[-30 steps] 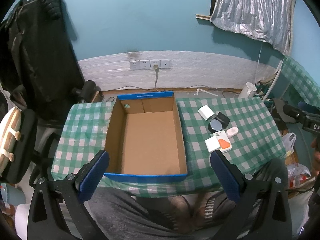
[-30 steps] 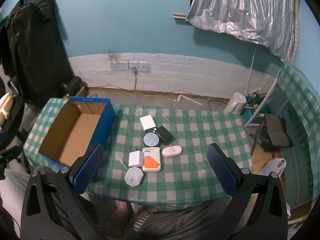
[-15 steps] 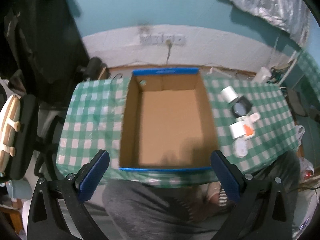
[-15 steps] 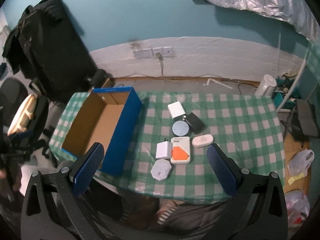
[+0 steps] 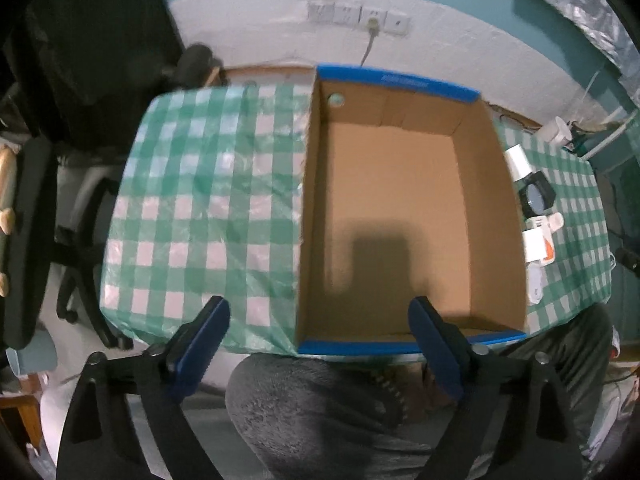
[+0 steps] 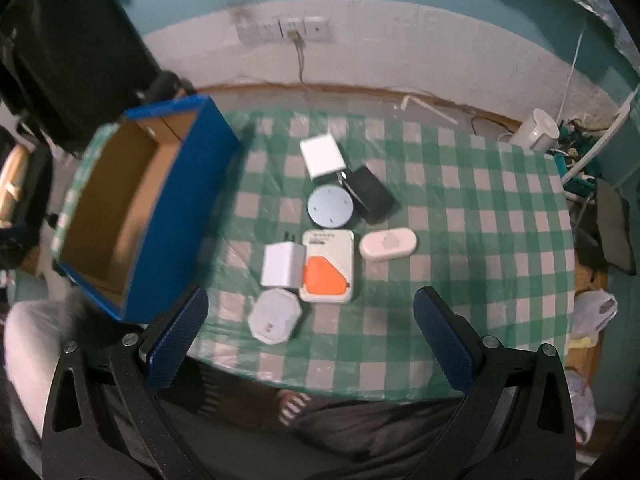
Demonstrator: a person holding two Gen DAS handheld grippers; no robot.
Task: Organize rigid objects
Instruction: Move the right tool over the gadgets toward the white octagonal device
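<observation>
An empty cardboard box with blue outer walls [image 5: 400, 200] lies on the checked table, just beyond my left gripper [image 5: 318, 308]. That gripper's jaws are closing with nothing between them. In the right wrist view the box [image 6: 180, 208] is at the left. To its right lie a white square adapter [image 6: 322, 156], a black block [image 6: 372, 194], a blue-grey disc [image 6: 330, 206], a white oval case [image 6: 388, 244], a white charger [image 6: 282, 266], a white card with an orange plug [image 6: 328, 270] and a white octagonal device [image 6: 274, 316]. My right gripper [image 6: 311, 300] hangs open above the near table edge, close to the octagonal device.
A green checked cloth [image 6: 480, 240] covers the table. A person's grey-trousered legs [image 5: 320, 408] are under its near edge. A black chair [image 5: 28, 240] stands at the left, a white kettle [image 6: 536, 130] and clutter at the right, and wall sockets [image 6: 284, 30] behind.
Both grippers have dropped and tipped downward, so the table looks larger. The left one has shifted left, with the box now right of centre, and its jaws have narrowed slightly.
</observation>
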